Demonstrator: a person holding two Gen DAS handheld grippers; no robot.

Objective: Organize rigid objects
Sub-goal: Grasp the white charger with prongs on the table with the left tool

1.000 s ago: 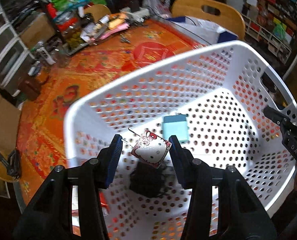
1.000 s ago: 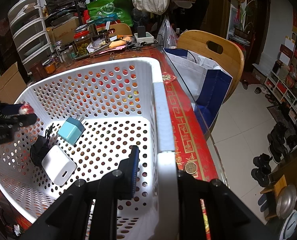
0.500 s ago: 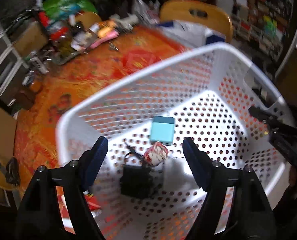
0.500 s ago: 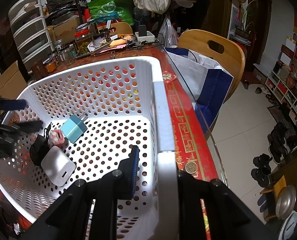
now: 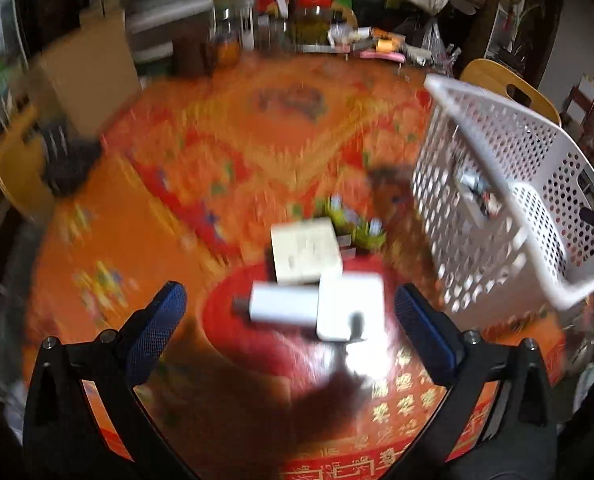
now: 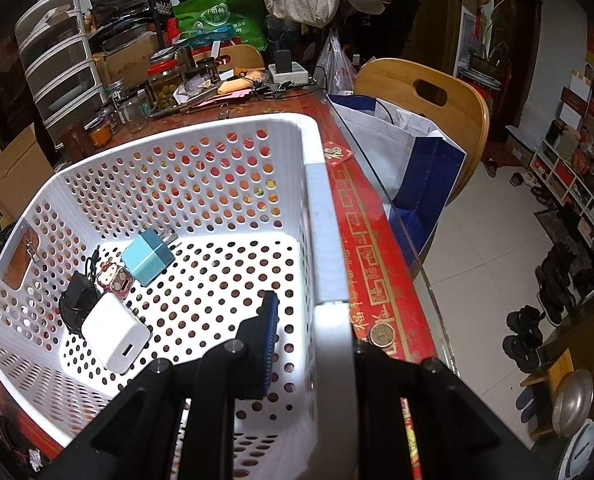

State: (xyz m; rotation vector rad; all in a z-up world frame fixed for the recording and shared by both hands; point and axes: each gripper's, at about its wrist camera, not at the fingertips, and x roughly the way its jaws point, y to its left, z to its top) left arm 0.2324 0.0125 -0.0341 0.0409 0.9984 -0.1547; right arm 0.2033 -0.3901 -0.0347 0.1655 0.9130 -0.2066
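Observation:
My left gripper [image 5: 289, 316] is open and empty above the orange tablecloth; the view is blurred. Below it lie three white chargers: a square one [image 5: 305, 249], a flat one [image 5: 284, 307] and a cube [image 5: 349, 305]. The white perforated basket [image 5: 497, 184] stands to the right. My right gripper [image 6: 317, 340] is shut on the basket's near wall [image 6: 323, 248]. Inside the basket lie a teal charger [image 6: 147, 259], a Hello Kitty charger [image 6: 115, 280], a white charger [image 6: 113, 334] and a black adapter [image 6: 79, 298].
Jars, boxes and clutter [image 6: 169, 84] crowd the table's far side. A wooden chair [image 6: 425, 92] with a blue and white bag [image 6: 413, 160] stands past the table's right glass edge. A coin [image 6: 381, 336] lies beside the basket. Plastic drawers [image 6: 57, 64] stand far left.
My left gripper opened and dropped the Hello Kitty charger into the basket, then swung left out of the basket to over the white chargers on the table. The right gripper kept hold of the basket.

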